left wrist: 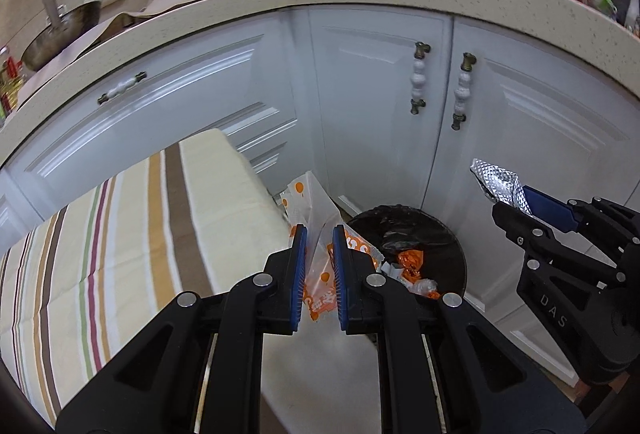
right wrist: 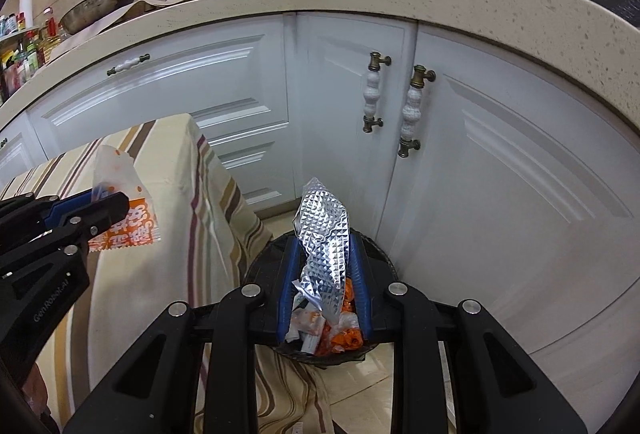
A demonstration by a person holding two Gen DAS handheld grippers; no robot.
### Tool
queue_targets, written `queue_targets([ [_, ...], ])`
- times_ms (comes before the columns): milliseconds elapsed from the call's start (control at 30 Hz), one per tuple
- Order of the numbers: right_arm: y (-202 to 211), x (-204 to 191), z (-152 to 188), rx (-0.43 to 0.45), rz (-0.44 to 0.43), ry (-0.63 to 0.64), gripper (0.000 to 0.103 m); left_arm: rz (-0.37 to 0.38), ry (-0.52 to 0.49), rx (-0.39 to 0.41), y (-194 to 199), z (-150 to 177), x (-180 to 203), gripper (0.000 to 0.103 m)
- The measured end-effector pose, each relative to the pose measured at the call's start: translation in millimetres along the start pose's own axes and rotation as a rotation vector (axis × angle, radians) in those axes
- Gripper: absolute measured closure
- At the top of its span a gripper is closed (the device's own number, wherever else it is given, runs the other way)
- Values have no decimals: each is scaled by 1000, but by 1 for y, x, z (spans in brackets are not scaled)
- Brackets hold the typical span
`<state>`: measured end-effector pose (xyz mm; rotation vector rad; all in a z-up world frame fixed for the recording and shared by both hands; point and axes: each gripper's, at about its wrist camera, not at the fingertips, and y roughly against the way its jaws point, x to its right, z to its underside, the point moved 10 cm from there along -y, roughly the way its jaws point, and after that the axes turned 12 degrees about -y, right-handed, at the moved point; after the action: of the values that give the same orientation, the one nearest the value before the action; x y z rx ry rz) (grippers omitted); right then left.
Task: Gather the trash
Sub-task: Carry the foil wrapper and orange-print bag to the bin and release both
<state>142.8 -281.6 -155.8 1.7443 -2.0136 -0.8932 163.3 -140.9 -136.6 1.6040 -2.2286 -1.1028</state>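
The left gripper [left wrist: 320, 234] has its blue pads clamped on a white and orange wrapper [left wrist: 316, 266], held beside the striped tablecloth [left wrist: 120, 234]. The right gripper [right wrist: 324, 246] pinches a crumpled silver foil wrapper [right wrist: 324, 234] directly over the black trash bin [right wrist: 260, 266]. Both point downward toward the bin, which stands before white cabinet doors [right wrist: 480, 173].

Lower centre: beige tiled floor [right wrist: 372, 390] bearing a black-lined bin [right wrist: 256, 266] (wrappers inside), beside a striped-clothed table [right wrist: 176, 169].
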Motion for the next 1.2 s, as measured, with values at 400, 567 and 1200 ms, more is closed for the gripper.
queue_targets([
  [400, -36, 15, -5, -25, 19, -10, 77, -2, -21, -50, -51, -14, 15, 90],
  [567, -49, 19, -13, -26, 19, -15, 77, 5, -21, -59, -66, -21, 19, 90],
  [1200, -77, 31, -17, -46, 69, -34, 57, -6, -8, -88, -94, -31, 19, 51],
])
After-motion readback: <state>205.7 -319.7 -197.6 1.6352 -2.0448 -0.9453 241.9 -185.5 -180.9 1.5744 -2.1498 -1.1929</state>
